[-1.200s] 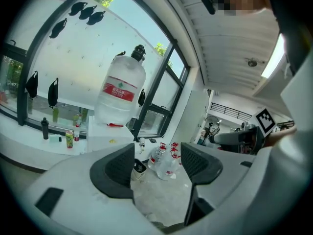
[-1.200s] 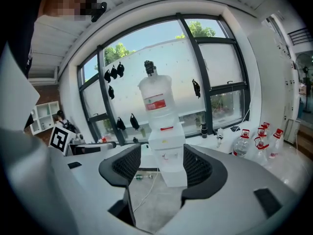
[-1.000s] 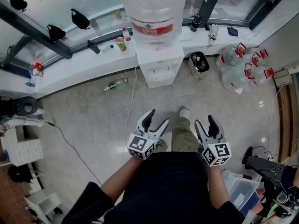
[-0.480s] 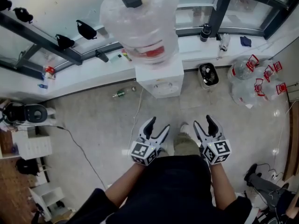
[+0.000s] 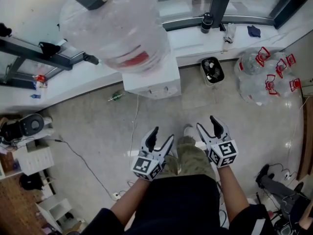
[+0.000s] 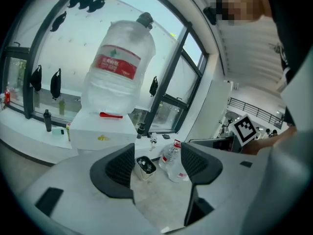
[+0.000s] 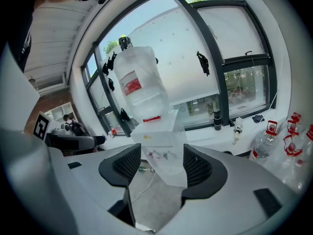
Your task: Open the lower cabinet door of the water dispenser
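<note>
The white water dispenser stands against the window ledge, carrying a large clear bottle with a red label. From above, its lower front is hidden. Both grippers are held low in front of the person's body, well short of the dispenser. My left gripper is open and empty, and so is my right gripper. In the right gripper view the dispenser with its taps shows between the open jaws of the gripper. The left gripper view has the dispenser to the left of the gripper.
A small bin stands right of the dispenser, with several empty water bottles beyond it. A cable runs over the floor from the dispenser, past a green bottle. White shelves are at the left.
The head view has swung, so the dispenser and its bottle now sit further left and loom larger. Both grippers stay open in front of the body, with the right one slightly higher in the frame.
</note>
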`<move>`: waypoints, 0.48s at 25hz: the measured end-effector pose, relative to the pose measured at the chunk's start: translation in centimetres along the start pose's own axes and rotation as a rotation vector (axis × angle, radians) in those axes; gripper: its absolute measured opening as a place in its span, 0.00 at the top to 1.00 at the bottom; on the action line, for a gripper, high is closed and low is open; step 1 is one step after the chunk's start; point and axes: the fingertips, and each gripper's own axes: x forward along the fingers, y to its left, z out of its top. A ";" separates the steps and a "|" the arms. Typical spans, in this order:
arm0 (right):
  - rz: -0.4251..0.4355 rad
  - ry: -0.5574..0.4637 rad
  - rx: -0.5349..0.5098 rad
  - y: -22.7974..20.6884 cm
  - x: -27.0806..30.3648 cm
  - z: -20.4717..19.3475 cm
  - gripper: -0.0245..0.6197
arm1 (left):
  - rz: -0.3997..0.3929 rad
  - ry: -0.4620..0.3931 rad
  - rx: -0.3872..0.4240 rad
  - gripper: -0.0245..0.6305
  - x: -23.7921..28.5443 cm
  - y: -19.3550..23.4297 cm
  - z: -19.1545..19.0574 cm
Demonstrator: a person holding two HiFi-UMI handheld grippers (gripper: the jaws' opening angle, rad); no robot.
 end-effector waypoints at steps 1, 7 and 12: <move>-0.011 0.000 -0.001 -0.6 0.5 -0.4 0.59 | -0.007 -0.003 0.002 0.55 0.6 0.2 -0.5; -0.059 0.033 0.076 -2.8 3.8 -5.7 0.59 | -0.052 0.033 0.025 0.55 4.3 2.5 -5.2; -0.063 -0.004 0.062 -3.4 9.1 -9.9 0.59 | -0.053 -0.007 0.054 0.55 5.8 6.2 -7.6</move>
